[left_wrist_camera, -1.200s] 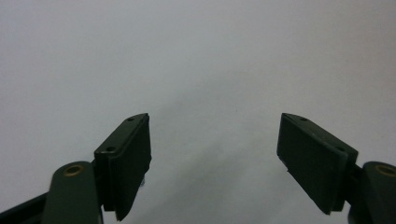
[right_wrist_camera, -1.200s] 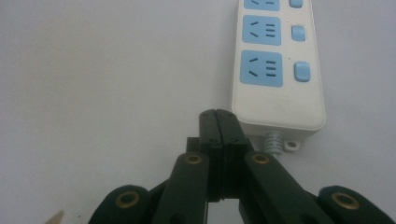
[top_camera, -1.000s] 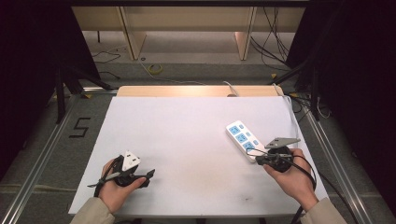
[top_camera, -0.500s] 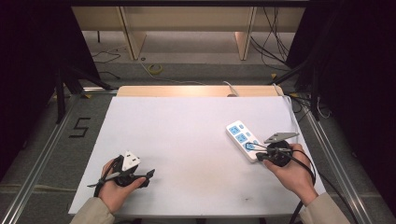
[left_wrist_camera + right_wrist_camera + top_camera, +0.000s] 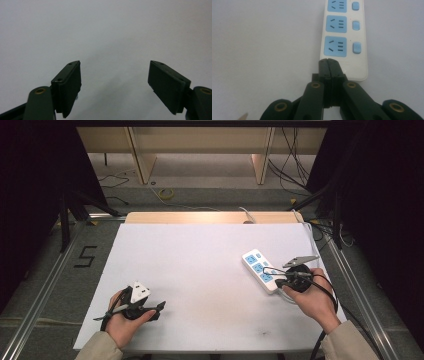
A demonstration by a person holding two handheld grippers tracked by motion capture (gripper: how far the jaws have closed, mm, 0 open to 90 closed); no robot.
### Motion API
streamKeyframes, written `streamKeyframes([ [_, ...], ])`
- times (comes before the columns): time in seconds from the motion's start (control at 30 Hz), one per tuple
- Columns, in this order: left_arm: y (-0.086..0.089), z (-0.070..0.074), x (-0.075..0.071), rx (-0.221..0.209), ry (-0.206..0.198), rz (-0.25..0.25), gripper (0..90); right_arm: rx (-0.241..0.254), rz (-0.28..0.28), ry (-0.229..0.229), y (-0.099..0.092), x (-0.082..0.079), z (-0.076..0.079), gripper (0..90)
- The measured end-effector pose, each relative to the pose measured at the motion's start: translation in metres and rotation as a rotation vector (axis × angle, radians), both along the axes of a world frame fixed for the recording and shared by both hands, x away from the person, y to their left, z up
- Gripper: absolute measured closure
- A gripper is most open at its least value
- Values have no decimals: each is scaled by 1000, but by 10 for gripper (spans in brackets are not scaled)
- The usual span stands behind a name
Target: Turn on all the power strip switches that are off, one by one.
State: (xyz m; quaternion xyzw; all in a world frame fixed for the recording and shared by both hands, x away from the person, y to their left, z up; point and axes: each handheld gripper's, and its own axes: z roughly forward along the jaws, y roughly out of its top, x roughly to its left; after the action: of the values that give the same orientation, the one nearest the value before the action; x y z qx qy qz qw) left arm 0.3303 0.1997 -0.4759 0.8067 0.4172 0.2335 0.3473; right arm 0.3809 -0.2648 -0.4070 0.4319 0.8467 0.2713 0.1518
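My right gripper, fingers closed, sits at the power strip; a push could skid it. Left gripper open.

White table (near edge right): power strip.

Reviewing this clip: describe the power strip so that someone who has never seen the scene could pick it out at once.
Start at the white table and go to its right side, just ahead of the person's right hand. There the power strip lies flat at a slant, with the shut right claw at its near end. It is a white bar with three light blue sockets, each beside a blue switch.
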Motion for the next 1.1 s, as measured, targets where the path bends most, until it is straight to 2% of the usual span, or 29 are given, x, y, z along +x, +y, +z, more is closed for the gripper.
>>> streamKeyframes([
  [1.1, 0, 0, 1, 7, -4, 0, 269, -48, -32, 62, 0, 29, 4, 900],
])
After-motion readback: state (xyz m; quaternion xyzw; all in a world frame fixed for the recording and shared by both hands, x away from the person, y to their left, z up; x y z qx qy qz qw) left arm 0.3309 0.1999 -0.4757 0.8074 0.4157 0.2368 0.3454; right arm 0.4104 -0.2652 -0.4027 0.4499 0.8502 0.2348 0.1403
